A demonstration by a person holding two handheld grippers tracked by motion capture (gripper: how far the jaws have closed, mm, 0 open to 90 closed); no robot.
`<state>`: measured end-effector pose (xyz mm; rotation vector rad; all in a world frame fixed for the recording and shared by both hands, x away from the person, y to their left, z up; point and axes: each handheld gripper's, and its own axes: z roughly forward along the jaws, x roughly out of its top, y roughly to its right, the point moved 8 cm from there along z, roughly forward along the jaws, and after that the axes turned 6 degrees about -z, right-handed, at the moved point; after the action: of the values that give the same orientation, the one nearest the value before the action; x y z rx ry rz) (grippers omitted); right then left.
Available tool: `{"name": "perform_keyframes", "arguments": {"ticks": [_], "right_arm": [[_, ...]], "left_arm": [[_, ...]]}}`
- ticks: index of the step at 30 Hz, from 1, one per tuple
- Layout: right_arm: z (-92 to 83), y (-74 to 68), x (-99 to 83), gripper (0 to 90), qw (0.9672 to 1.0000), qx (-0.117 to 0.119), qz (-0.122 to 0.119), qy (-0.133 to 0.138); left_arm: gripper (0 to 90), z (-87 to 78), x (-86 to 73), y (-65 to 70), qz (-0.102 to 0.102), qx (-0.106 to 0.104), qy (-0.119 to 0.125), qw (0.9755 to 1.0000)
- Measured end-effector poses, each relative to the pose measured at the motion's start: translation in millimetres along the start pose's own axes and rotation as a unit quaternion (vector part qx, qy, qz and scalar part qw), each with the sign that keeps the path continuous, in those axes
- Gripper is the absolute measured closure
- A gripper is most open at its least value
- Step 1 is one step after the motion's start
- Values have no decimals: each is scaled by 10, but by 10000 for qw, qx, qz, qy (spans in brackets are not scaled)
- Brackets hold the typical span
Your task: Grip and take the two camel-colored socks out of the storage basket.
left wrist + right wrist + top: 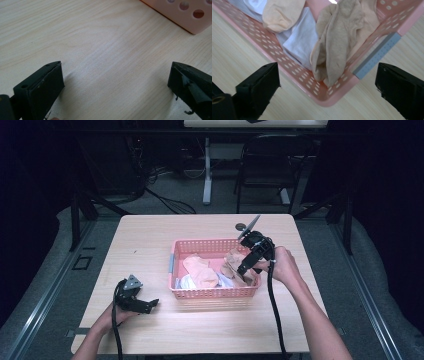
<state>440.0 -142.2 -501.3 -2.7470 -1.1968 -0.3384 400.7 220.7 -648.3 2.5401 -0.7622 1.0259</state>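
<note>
Now reaching for a sock.
Your right gripper (pixel 246 268), jaws wide, hovers over the tan sock (pixel 337 37) in the pink basket (pixel 294 72); lower, then close.

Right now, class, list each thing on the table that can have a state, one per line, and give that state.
Pink perforated plastic basket: upright, partly filled with socks.
Tan crumpled sock: slumped in a basket corner, not gripped.
Peach sock: lying loose in the basket.
White sock: lying flat under the others.
Left gripper: jaws open, low over the wooden table.
Right gripper: jaws open above the basket corner.
</note>
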Motion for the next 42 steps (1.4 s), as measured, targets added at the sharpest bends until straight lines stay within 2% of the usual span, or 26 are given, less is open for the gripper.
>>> {"name": "perform_keyframes", "arguments": {"ticks": [6,10,18,19,20,21,23,25,28,29,30,33,34,39,42], "right_arm": [[174,-1,118,133,9999,114,48,-98],[275,29,146,161,9996,89,42,-264],[441,41,208,376,9988,146,64,-457],[454,51,204,405,9983,111,77,-567],[481,51,211,430,9985,122,114,-516],[503,54,207,446,9978,140,115,-632],[558,79,205,484,9977,54,155,-657],[608,87,194,517,9973,75,249,-687],[665,129,159,552,9963,18,220,-831],[694,123,151,564,9963,36,288,-804],[696,144,132,576,9954,6,214,-935],[751,148,111,644,9954,42,330,-902],[749,164,98,656,9946,30,278,-999],[760,170,85,767,9939,32,326,-1053],[777,158,90,825,9947,60,448,-924]], "left_arm": [[0,0,0,0,1,0,1,10000],[0,0,0,0,4,-4,0,10000],[0,0,0,-1,6,-4,-1,10000],[0,0,1,-1,5,-3,1,10000],[0,0,0,-1,5,-4,0,10000],[0,0,0,-1,5,-4,-1,10000],[0,0,0,-1,6,-4,0,10000],[0,0,0,-1,6,-4,-1,10000],[0,0,0,0,4,-5,-1,10000],[0,0,0,-1,5,-5,-2,10000],[0,0,1,0,4,-5,0,10000],[0,0,0,0,5,-6,-1,10000],[0,0,0,0,4,-5,0,10000],[0,1,0,0,3,-5,0,10000],[0,0,0,-1,5,-5,-2,10000]]}}
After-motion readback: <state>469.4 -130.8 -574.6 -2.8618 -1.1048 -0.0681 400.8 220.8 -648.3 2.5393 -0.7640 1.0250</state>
